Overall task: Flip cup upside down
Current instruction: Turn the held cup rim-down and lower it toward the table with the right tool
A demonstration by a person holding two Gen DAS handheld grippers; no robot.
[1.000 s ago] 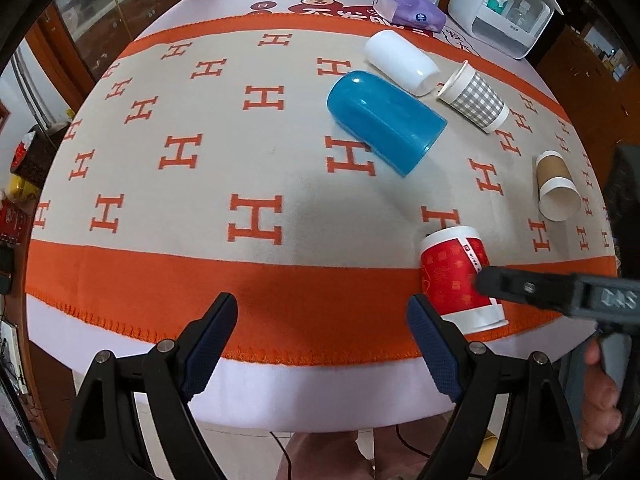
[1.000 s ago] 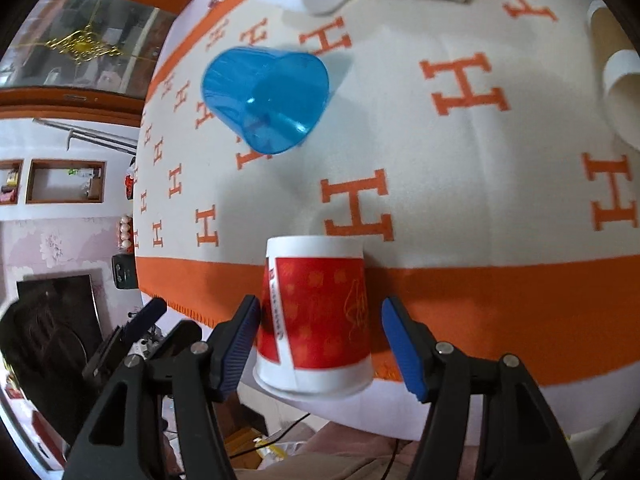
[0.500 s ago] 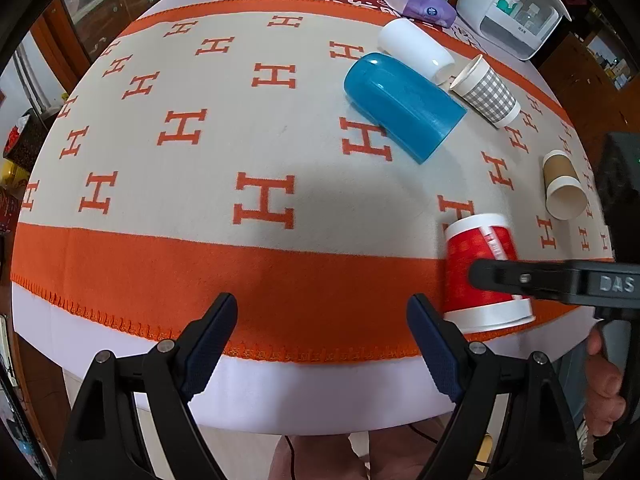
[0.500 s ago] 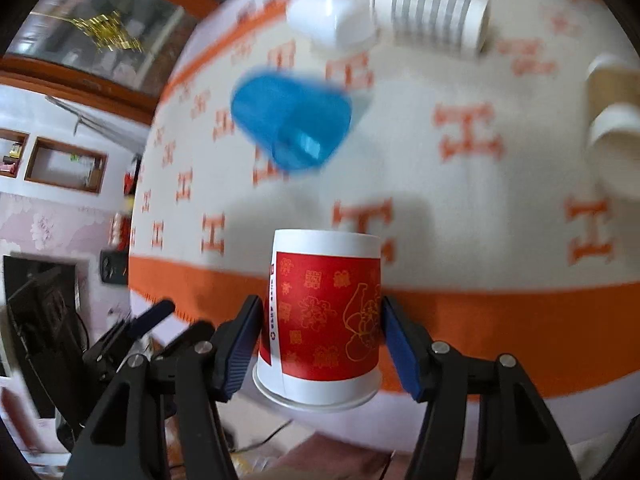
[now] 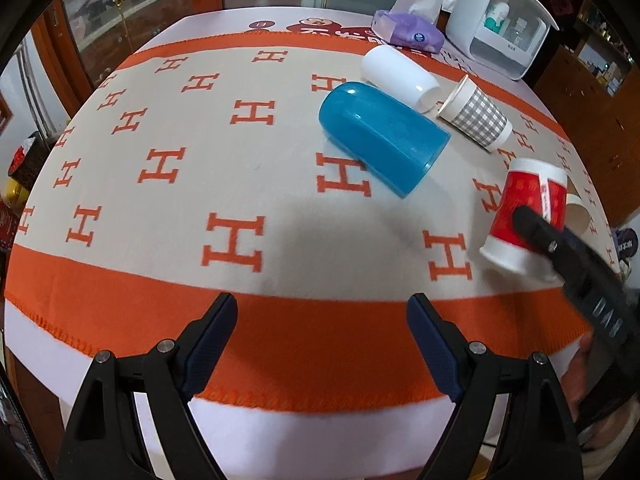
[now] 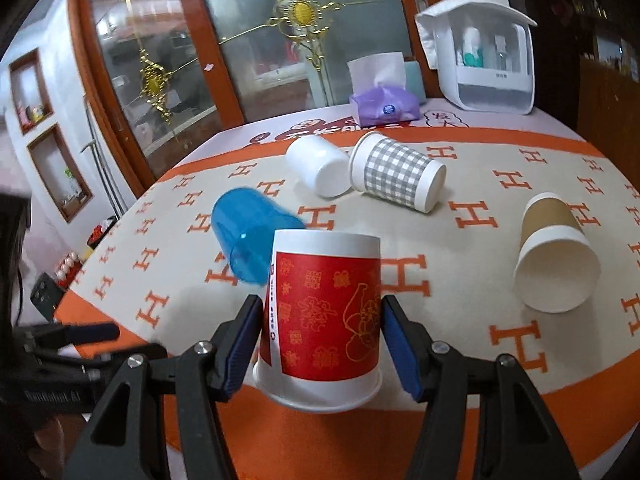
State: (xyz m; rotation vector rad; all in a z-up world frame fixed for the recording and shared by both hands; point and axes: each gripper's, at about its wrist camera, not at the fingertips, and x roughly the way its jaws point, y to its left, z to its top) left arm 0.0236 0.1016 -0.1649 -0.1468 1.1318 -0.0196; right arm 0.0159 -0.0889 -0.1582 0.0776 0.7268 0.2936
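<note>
Red cup (image 6: 326,318): held mouth-down between the blue pads of the right gripper (image 6: 320,338), tilted slightly, white rim lowest; above the orange border of the blanket (image 6: 500,364), near its front edge.
Right gripper: closed on the red cup, one pad on each side of the cup wall.
Same cup from the left wrist view (image 5: 526,216): tipped, base up, with the right gripper's dark finger across its lower side.
Blue cup (image 6: 250,238): on its side just behind the red cup, to its left.
Brown cup (image 6: 554,262): on its side to the right of the red cup, apart from it, open mouth toward the camera.
Checked cup (image 6: 396,176): on its side well behind the red cup.
White cup (image 6: 322,166): lying beside the checked cup, touching or nearly so.
Left gripper (image 5: 322,334): wide apart, holding nothing, over the blanket's front border, left of the red cup.
</note>
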